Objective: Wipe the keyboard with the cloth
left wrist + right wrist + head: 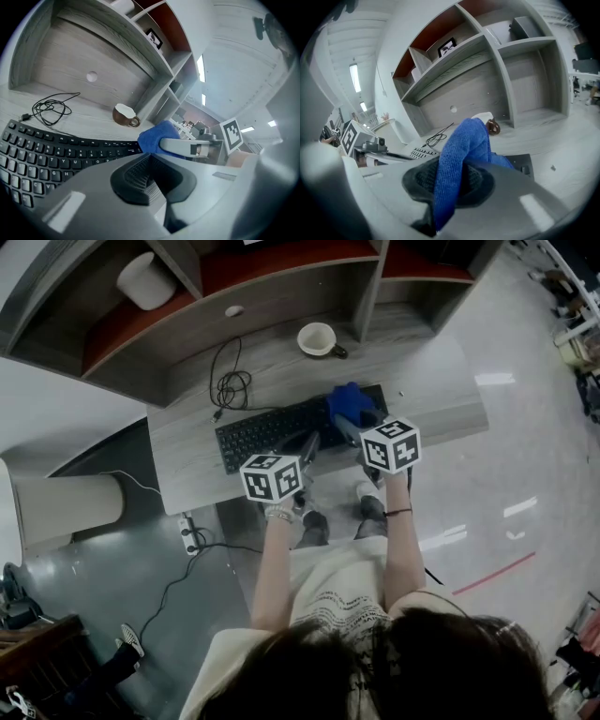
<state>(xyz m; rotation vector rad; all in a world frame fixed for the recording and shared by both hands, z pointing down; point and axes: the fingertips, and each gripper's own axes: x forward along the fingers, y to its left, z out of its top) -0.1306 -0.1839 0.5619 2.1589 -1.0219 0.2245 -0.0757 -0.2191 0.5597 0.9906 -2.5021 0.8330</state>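
Right gripper (pixel 449 183) clamps the cloth (pixel 464 140), which bunches beyond its jaws over the keyboard (pixel 258 435) below, so a sweep would drag it across keys. Left gripper (pixel 149 176), jaws together and empty, hangs above the keys, likely keeping clear

Grey wood-look desk (pixel 422 367) with a matching hutch (pixel 281 298) on top, open cubbies, some rusty red panels inside. A white pot (pixel 147 280) sits in one cubby and a small framed picture (pixel 446 47) stands on a shelf. On the desk there's a mug (pixel 319 338) and a tangled black cable (pixel 230 385). The floor (pixel 525 446) off to the right is pale and glossy, throwing back bright patches of light, with a red line (pixel 494 573) across it. On the left it goes darker grey, and a power strip (pixel 187 532) lies by the desk's corner. Long strip lights (pixel 355 77) run along a white ceiling.
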